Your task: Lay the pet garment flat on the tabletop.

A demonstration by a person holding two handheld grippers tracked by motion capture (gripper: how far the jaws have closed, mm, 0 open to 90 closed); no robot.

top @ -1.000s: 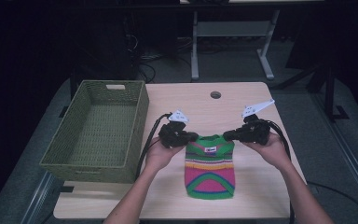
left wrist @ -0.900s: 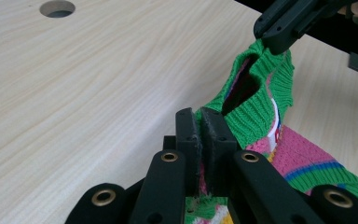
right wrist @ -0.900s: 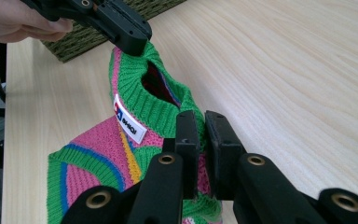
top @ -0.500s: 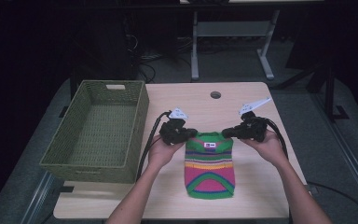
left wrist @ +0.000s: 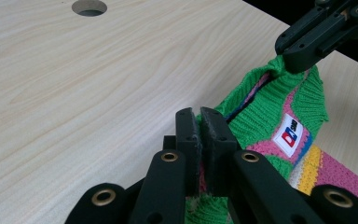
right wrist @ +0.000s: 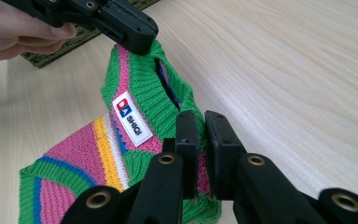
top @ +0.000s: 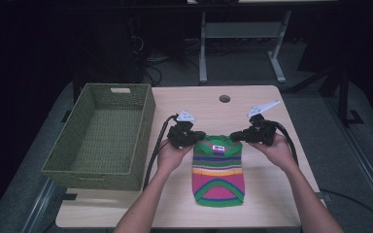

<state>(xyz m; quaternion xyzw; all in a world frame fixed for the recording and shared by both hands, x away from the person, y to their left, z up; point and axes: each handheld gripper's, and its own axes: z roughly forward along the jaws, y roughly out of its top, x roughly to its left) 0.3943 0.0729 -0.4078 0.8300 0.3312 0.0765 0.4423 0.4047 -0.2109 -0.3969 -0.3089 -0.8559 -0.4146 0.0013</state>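
The pale wooden desk [top: 267,204] takes up the middle of the high view, with a round cable hole [top: 224,98] near its far edge. On its left part stands a green woven basket [top: 141,141], rectangular and open-topped. Just right of centre lies a small striped knit sweater [top: 218,177] — green ribbing, pink, yellow and blue bands, a white label [top: 218,147] at the neck. Its long axis runs from the collar at mid-frame down toward the lower edge, where the hem lies flat.

The collar end is where both tools meet it. The left gripper [top: 200,136] has its jaws pressed together on the left shoulder of the sweater; in the left gripper view [left wrist: 199,122] green knit shows pinched between the pads. The right gripper [top: 234,137] mirrors this on the right shoulder, jaws clamped on the ribbing [right wrist: 200,126].

So the sweater hangs away from both jaws toward the bottom of the frame, neither hand nearer than the other — and the basket lies to the left, on the left gripper's side.
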